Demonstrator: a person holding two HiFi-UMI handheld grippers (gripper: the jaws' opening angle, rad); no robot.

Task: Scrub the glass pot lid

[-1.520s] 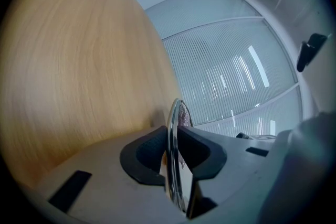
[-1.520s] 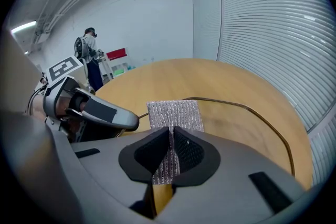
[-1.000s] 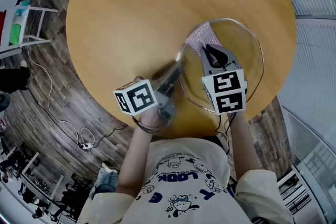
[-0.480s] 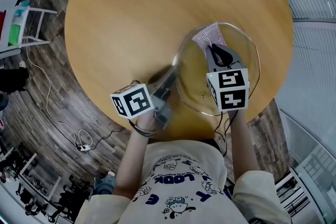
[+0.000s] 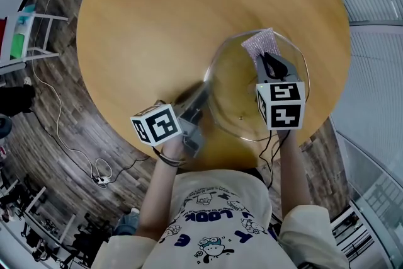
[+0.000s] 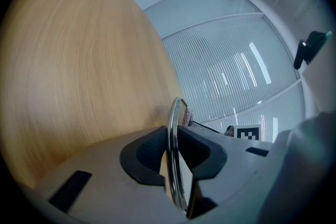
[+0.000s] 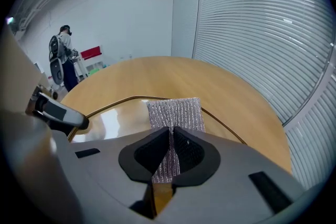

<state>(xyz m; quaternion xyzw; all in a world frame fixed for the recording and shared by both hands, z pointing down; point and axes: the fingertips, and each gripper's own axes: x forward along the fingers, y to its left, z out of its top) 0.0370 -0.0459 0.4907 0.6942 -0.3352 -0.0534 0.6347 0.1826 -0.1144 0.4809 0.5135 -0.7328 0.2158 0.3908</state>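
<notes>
The glass pot lid is held up over the round wooden table, near its front right edge. My left gripper is shut on the lid's metal rim at its left side. My right gripper is shut on a silvery scrubbing cloth, which lies against the far part of the lid's glass. In the head view the scrubbing cloth sits at the lid's far right edge. The lid's rim curves in front of the right gripper.
The table's edge runs close to the person's body in the head view. A white stand and cables are on the dark floor at the left. A person stands far off beyond the table. Slatted blinds fill the right.
My right gripper has slid the cloth to the right across the lid, from its far middle to its far right edge. The left gripper keeps its hold on the rim and has barely shifted.
</notes>
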